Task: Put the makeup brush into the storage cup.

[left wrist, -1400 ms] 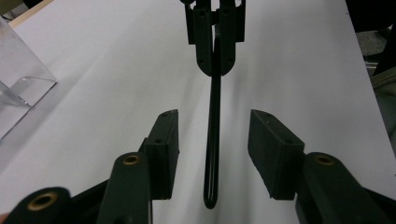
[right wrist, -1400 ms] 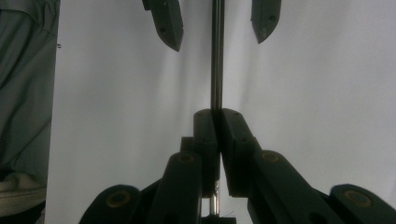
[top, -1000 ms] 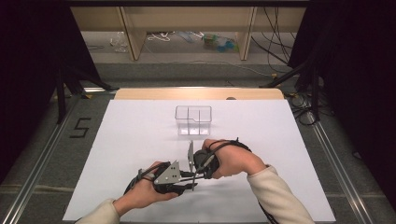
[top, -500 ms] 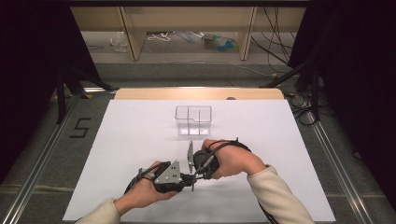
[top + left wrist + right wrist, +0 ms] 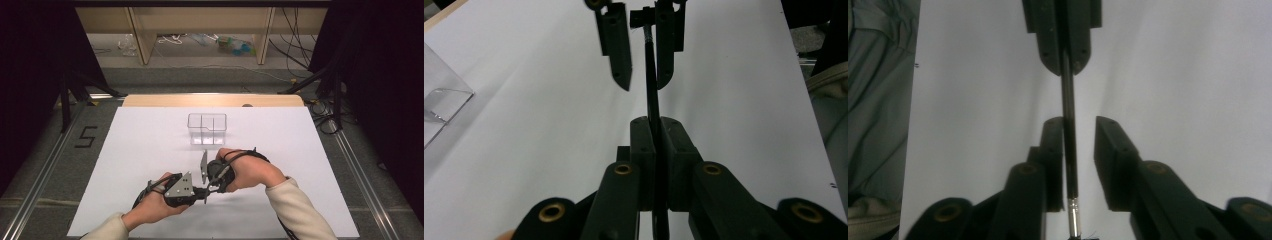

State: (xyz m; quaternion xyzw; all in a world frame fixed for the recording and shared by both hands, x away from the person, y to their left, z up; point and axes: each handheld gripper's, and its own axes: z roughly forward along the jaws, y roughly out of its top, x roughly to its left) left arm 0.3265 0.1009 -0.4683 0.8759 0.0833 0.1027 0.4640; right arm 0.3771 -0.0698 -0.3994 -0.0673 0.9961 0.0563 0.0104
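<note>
A black "5" [image 5: 86,136] marks the floor beside the table [image 5: 150,145].

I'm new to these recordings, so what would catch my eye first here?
Near the white table's front, the two claws meet tip to tip over a thin black rod. The left claw is shut on it, while the right claw has just been opening around it. Behind them stands a clear divided box.

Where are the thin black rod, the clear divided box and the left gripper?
thin black rod [image 5: 1067,145], right gripper view, mid-shaft.
clear divided box [image 5: 207,128], high view, front wall.
left gripper [image 5: 654,150], left gripper view, between its jaws, shut on the rod.
</note>
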